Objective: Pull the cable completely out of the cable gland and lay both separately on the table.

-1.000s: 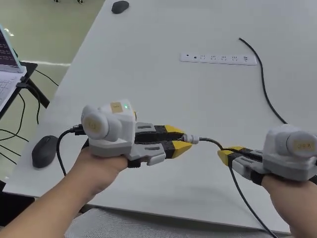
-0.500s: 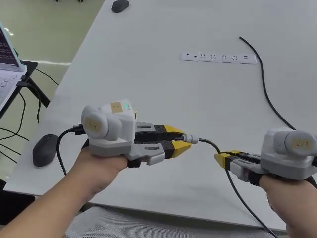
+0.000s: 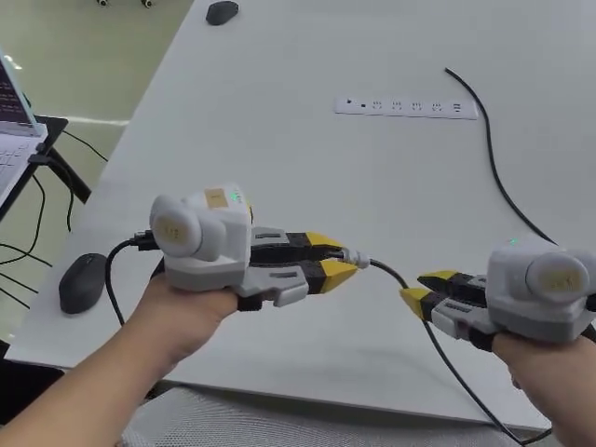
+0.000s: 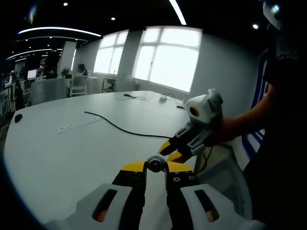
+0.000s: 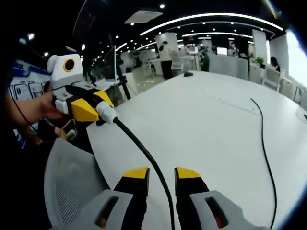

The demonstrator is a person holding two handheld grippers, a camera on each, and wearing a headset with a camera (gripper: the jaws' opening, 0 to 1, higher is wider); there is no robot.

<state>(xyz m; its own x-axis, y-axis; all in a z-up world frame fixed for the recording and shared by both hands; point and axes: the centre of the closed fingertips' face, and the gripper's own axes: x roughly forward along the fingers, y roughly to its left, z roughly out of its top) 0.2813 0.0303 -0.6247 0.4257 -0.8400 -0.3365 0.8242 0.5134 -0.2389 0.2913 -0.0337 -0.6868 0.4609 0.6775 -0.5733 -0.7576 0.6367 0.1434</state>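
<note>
My left gripper (image 3: pixel 346 261) is shut on the grey cable gland (image 3: pixel 355 260), held level above the white table (image 3: pixel 279 158) near its front edge. A black cable (image 3: pixel 391 271) comes out of the gland, runs right between the jaws of my right gripper (image 3: pixel 425 289) and drops off the table's front edge. In the right gripper view the cable (image 5: pixel 139 143) passes between the two jaws with a gap on each side, so that gripper (image 5: pixel 161 175) is open. The left gripper view shows the gland (image 4: pixel 156 164) pinched at the jaw tips.
A white power strip (image 3: pixel 405 106) lies at the back of the table, with its black cord (image 3: pixel 494 163) curving to the right. One mouse (image 3: pixel 222 11) lies at the far edge, another (image 3: pixel 82 282) on a lower surface at left. A mesh chair (image 5: pixel 72 187) stands below the front edge.
The right gripper's jaws have parted around the cable and its body has sunk a little. The left gripper still holds the gland in the same place.
</note>
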